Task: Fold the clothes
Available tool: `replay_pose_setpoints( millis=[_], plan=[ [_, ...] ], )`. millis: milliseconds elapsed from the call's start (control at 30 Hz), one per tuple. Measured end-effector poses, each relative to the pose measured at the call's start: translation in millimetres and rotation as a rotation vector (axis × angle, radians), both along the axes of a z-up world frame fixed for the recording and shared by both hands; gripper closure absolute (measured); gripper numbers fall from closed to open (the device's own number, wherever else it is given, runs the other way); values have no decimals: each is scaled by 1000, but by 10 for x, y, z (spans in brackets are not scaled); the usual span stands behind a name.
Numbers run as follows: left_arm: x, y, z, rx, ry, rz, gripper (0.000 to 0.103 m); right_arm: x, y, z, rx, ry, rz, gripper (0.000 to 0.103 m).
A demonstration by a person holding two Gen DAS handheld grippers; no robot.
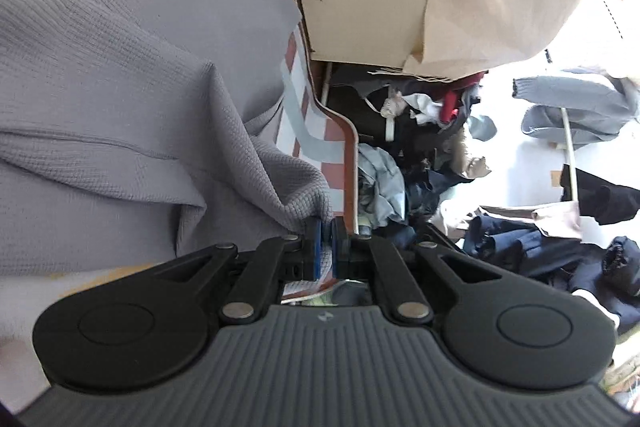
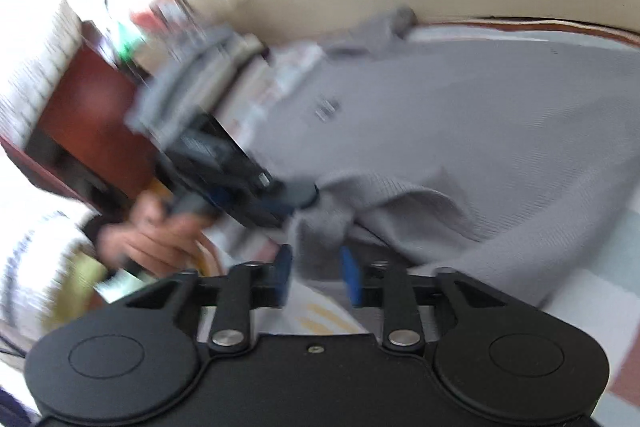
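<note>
The left hand-held gripper (image 1: 325, 227) is clenched on a corner of the grey waffle-knit garment (image 1: 120, 87), its blue pads (image 1: 316, 247) almost touching with only a thin pinch of fabric between them. That thin bite is the first risk: a tug could pull the corner free and let the fold collapse.

The right hand-held gripper (image 2: 316, 277) stands released, jaws apart, with a hanging flap of the same garment just in front of them and nothing pressed. Closing now might catch 2 layers or only a loose wrinkle, skewing the fold.

The garment lies spread over a checked red, white and grey blanket (image 1: 316, 143), already bunched near the pinched corner; dragging could rumple both.

Beyond the blanket's edge sits a heap of dark mixed clothes (image 1: 420, 167), where a slipped sleeve could snag.
</note>
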State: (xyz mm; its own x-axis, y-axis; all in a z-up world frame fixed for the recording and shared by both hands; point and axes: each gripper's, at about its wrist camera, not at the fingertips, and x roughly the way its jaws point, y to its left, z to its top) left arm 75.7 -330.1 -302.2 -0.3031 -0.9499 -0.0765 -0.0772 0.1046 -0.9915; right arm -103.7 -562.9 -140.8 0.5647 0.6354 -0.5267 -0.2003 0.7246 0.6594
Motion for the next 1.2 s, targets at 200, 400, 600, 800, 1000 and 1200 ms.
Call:
replay_pose_setpoints(
  millis=[200, 400, 600, 800, 1000, 1200],
  plan=[
    [-28, 22, 1, -30, 12, -7, 99, 27, -55, -138, 83, 15, -44, 57],
    [-89, -91, 96, -89, 31, -65, 99, -9, -191, -422, 386, 24, -94, 37],
    [-82, -110, 229, -83, -21, -55, 99, -38, -89, -337, 377, -3, -82, 65],
    [8, -94, 483, 20, -219, -38, 99, -199, -139, -221, 328, -49, -190, 85],
    [44, 178, 1055, 411, -751, -20, 98, -458, -458, 132, 292, -232, -427, 88],
    [269, 1176, 1282, 836, -1016, 169, 87, -718, -836, 550, 126, -350, -595, 90]
  ],
)
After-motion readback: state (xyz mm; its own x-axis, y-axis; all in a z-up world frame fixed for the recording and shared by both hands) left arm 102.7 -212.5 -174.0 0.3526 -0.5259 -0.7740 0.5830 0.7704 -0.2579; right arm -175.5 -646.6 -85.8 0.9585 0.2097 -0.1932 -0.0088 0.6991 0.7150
